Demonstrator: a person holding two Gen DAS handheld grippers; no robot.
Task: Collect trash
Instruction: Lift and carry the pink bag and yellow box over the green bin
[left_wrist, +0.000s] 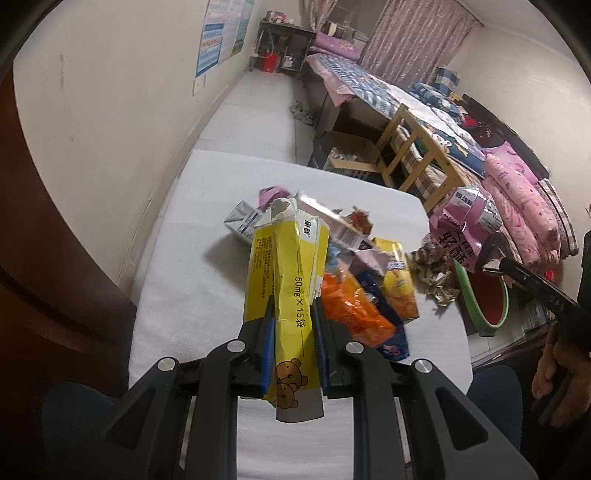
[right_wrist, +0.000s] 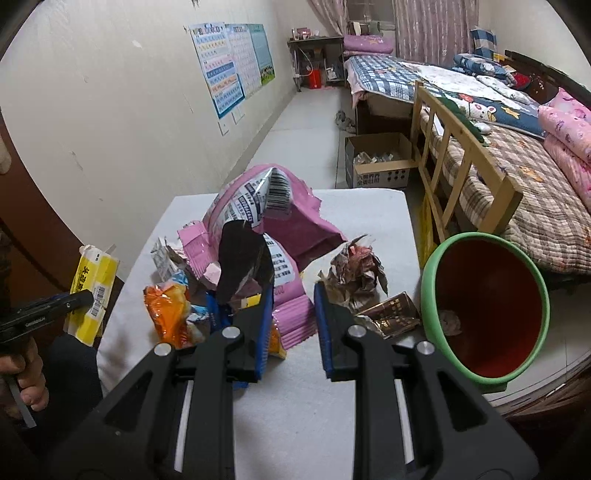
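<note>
Left wrist view: left gripper (left_wrist: 293, 328) clamped on a yellow box (left_wrist: 291, 273) above the white table (left_wrist: 177, 280), trash pile (left_wrist: 369, 280) behind; right wrist view: right gripper (right_wrist: 290, 314) pinching a pink wrapper (right_wrist: 255, 218), green-rimmed bin (right_wrist: 484, 306) just right of the table.

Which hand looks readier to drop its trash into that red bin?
Probably the right: its gripper, holding the pink wrapper, has the bin just beside it. The left gripper with the yellow box sits farther away.
</note>
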